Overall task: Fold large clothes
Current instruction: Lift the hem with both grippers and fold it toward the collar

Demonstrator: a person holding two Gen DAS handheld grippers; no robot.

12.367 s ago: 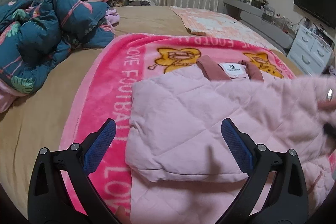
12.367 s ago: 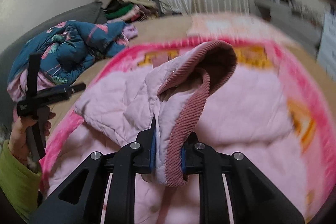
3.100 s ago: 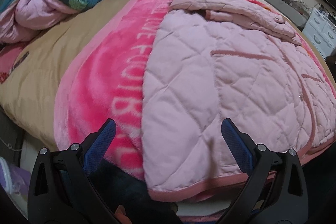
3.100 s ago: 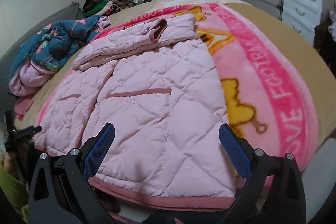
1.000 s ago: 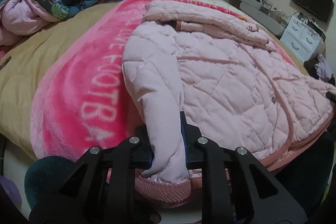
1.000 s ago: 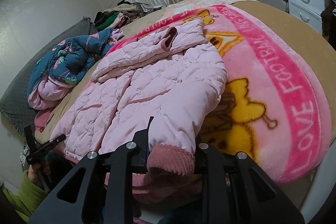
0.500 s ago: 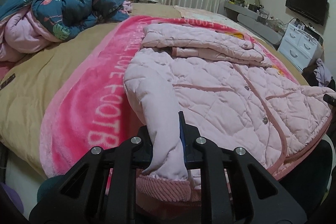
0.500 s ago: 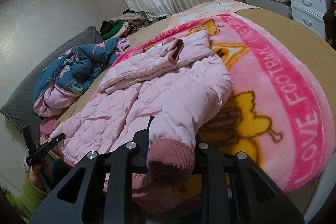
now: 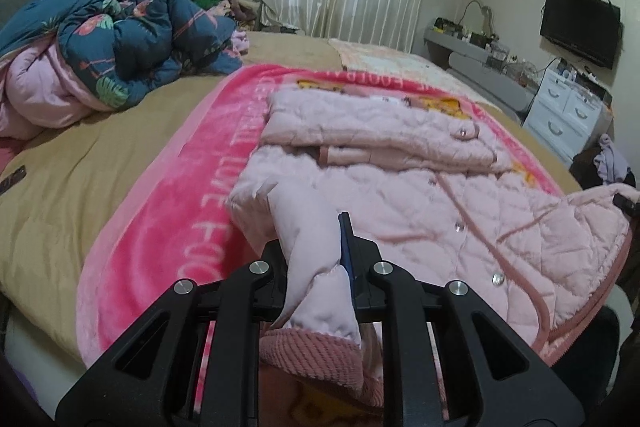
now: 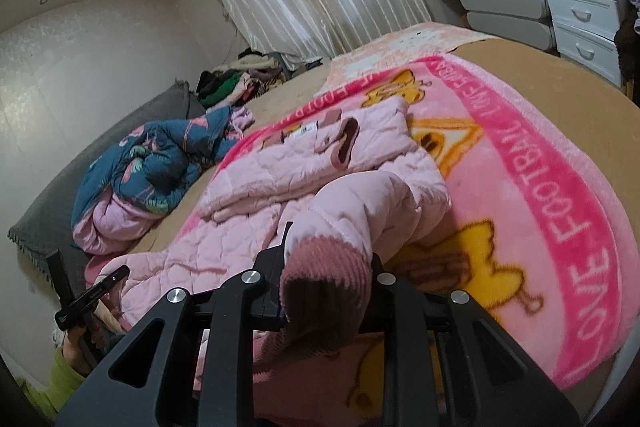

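Observation:
A pink quilted jacket (image 9: pixel 400 195) lies on a bright pink blanket (image 9: pixel 160 211) on the bed, its sleeves folded across the upper part. My left gripper (image 9: pixel 316 259) is shut on the jacket's left bottom corner, above its ribbed hem (image 9: pixel 312 355), and holds it lifted. My right gripper (image 10: pixel 328 267) is shut on the jacket's right bottom corner with its ribbed hem (image 10: pixel 324 279), also lifted. The jacket (image 10: pixel 280 195) sags between the two grips. The left gripper shows far left in the right wrist view (image 10: pixel 92 295).
A blue floral quilt (image 9: pixel 120 43) is bunched at the left of the bed. A heap of clothes (image 10: pixel 236 79) lies by the curtain. White drawers (image 10: pixel 588 11) and a wall television (image 9: pixel 580 27) stand to the right. The bed's tan cover (image 9: pixel 60 163) surrounds the blanket.
Both grippers have risen and moved forward over the bed with the jacket's bottom corners, so the hem lifts off the blanket. Three seconds ago both were open over the flat hem.

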